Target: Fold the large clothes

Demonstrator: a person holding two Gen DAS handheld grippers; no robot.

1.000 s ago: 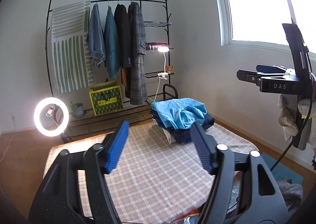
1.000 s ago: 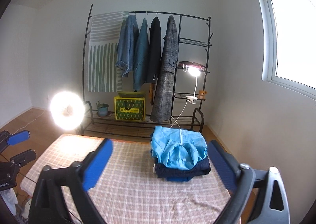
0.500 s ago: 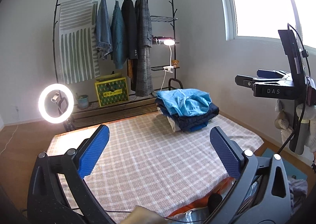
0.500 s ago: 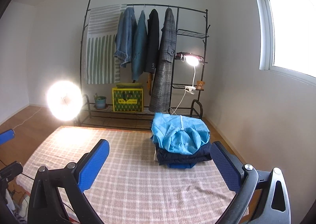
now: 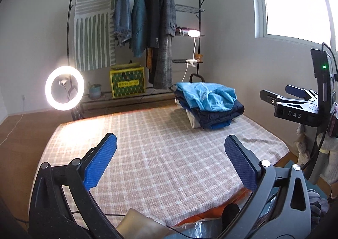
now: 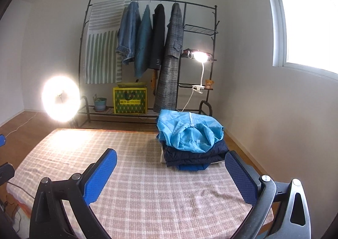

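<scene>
A stack of folded clothes, light blue garment (image 5: 208,96) on top of dark navy ones, sits at the far right of the plaid-covered table (image 5: 160,154). It also shows in the right wrist view (image 6: 189,133) on the table (image 6: 147,196). My left gripper (image 5: 169,161) is open and empty above the table's near side. My right gripper (image 6: 171,173) is open and empty, the stack just beyond its right finger. The right gripper also shows at the right edge of the left wrist view (image 5: 295,104).
A clothes rack (image 6: 147,49) with hanging jackets stands behind the table. A ring light (image 5: 64,88) glows at the far left corner. A clip lamp (image 6: 199,56) shines on the rack's shelf. A yellow-green box (image 6: 130,100) sits on its base. A window (image 6: 306,17) is on the right.
My left gripper opened wide and both views lifted and pulled back slightly. The clothes stack has not moved.
</scene>
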